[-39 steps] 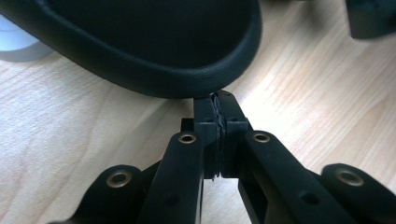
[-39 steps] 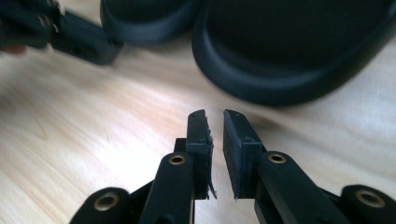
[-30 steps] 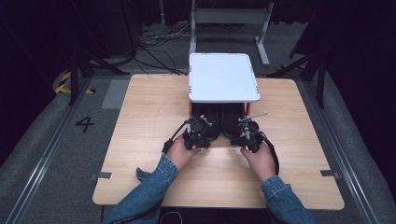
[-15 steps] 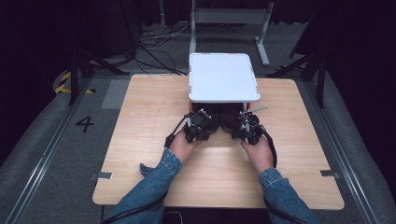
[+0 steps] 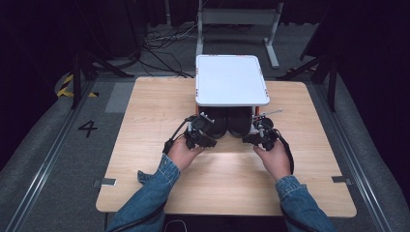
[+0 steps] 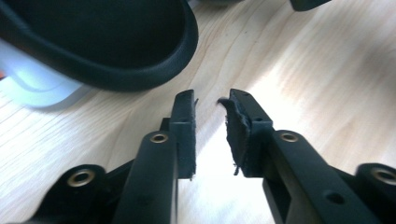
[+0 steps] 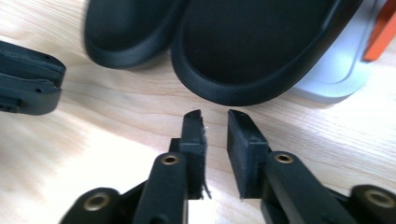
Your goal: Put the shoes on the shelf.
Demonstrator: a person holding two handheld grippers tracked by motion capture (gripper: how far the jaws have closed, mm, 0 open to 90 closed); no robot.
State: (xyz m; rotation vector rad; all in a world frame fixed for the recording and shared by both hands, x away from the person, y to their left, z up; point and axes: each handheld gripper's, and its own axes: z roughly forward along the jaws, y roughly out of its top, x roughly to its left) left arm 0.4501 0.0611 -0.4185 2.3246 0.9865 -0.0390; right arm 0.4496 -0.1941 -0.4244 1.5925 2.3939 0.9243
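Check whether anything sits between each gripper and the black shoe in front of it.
Nothing visible does. Bare wood separates the left gripper from the left shoe, and the right gripper from the right shoe. Both shoes lie partly under the white rack, which covers their far ends.

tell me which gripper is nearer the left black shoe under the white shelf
Left. The left gripper sits right at the heel of the left black shoe, jaws slightly apart and holding nothing. The right gripper is over by the right shoe, farther from it.

Two black shoes (image 5: 227, 122), one white rack (image 5: 231, 79)
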